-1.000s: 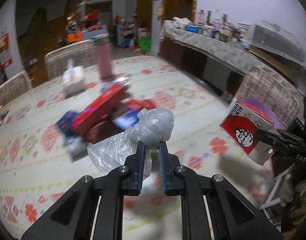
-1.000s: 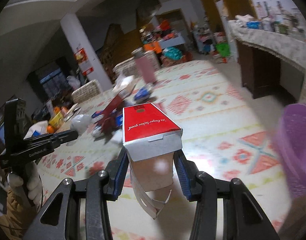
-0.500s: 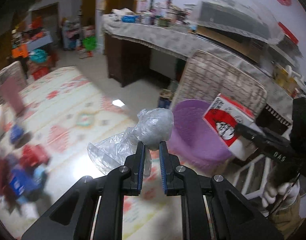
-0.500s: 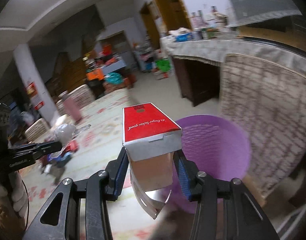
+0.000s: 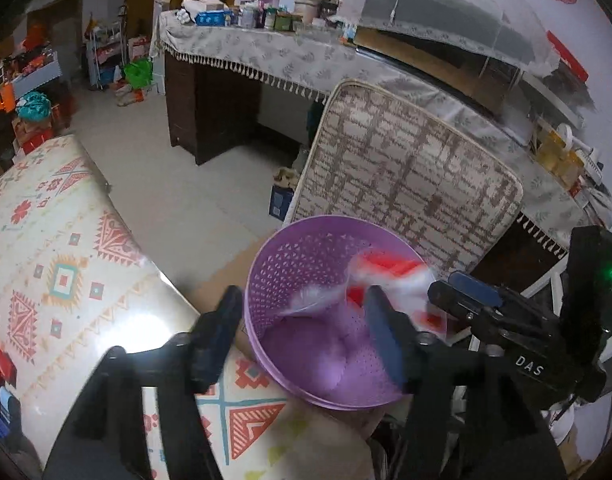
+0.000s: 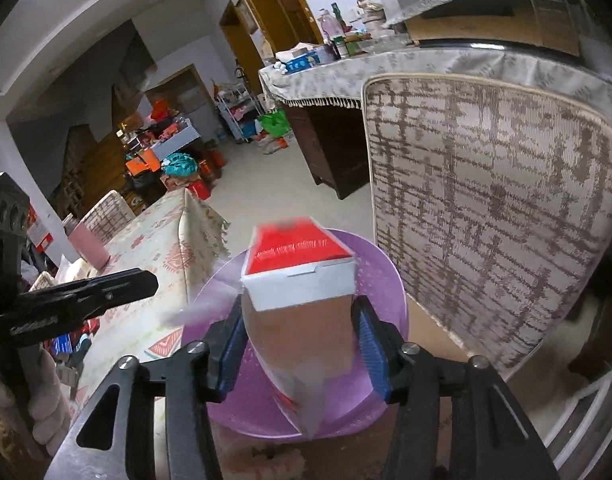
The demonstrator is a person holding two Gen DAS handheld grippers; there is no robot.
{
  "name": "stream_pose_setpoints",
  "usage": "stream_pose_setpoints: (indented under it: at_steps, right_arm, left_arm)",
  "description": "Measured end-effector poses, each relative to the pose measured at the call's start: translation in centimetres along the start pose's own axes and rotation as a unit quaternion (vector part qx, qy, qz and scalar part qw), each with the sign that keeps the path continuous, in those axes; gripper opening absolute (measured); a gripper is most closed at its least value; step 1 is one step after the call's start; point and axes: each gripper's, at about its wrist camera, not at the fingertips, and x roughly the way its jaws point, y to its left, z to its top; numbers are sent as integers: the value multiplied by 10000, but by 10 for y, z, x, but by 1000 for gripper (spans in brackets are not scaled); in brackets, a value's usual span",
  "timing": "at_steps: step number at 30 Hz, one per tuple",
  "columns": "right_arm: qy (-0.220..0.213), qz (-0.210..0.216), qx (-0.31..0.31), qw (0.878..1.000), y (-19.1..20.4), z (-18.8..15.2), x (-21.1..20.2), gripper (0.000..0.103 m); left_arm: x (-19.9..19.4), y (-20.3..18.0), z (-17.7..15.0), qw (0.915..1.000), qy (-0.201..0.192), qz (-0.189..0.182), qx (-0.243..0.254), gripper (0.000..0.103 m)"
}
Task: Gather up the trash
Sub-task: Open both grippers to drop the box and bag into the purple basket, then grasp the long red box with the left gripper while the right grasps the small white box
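Table (image 5: 58, 216): patterned cloth, left side of the left view; a pink cup (image 6: 88, 242) shows only in the right view
Chair (image 6: 493, 208): big woven back, right side, just behind the bin
Bin (image 5: 290, 264): purple, low in the middle of both views
Box (image 6: 302, 276): red and white, blurry, over the bin
Right gripper (image 6: 302, 344): fingers spread, not pinching the box
Left gripper (image 5: 306, 332): fingers wide apart over the bin, holding nothing
Bag (image 5: 313, 300): only a pale smear inside the bin
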Motion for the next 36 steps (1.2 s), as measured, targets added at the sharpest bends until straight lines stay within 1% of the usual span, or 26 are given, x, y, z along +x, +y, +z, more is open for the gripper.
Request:
stream_pose_setpoints:
  at_steps: [2, 6, 8, 10, 14, 16, 20, 22, 24, 26, 28, 29, 31, 36]
  right_arm:
    - [-8, 9, 12, 10000, 1, 0, 1, 62]
    - [2, 24, -25, 10000, 9, -2, 2, 65]
    - [-3, 74, -71, 9999, 17, -5, 0, 69]
    - [-6, 160, -130, 9998, 27, -8, 0, 76]
    - [80, 333, -320, 9989, 55, -17, 2, 79]
    - [152, 465, -403, 9980, 71, -23, 4, 80]
    - [329, 714, -679, 9946, 110, -39, 10, 82]
    - [452, 834, -802, 9923, 131, -48, 15, 83]
    - [592, 957, -897, 9896, 149, -56, 22, 84]
    - [729, 1078, -993, 9865, 167, -63, 28, 84]
    - [846, 1195, -1113, 9829, 188, -71, 34, 85]
    - [903, 1253, -1186, 9809, 200, -75, 38, 85]
    - [1000, 1387, -1326, 9763, 223, -82, 44, 85]
    - [1326, 1844, -1725, 9585, 289, -107, 62, 89]
  left_arm:
    - [-6, 4, -4, 10000, -12, 30, -39, 67]
    - [-25, 16, -16, 9995, -114, 291, -74, 72]
    - [-37, 25, -24, 9991, -157, 368, -115, 73]
    - [-51, 37, -32, 9985, -205, 486, -165, 74]
    - [-87, 70, -54, 9940, -385, 980, -287, 78]
    - [-109, 94, -67, 9894, -468, 1322, -381, 79]
    - [-149, 146, -92, 9786, -574, 1870, -632, 79]
    - [-170, 175, -106, 9714, -611, 2143, -818, 80]
    - [-192, 209, -122, 9622, -646, 2442, -1022, 81]
    - [-211, 236, -137, 9552, -654, 2670, -1099, 83]
    - [-223, 256, -147, 9501, -645, 2858, -1072, 83]
    - [-227, 264, -150, 9491, -641, 2905, -1032, 83]
    - [-231, 278, -156, 9501, -599, 2927, -894, 83]
    - [-232, 301, -161, 9609, -466, 2665, -590, 83]
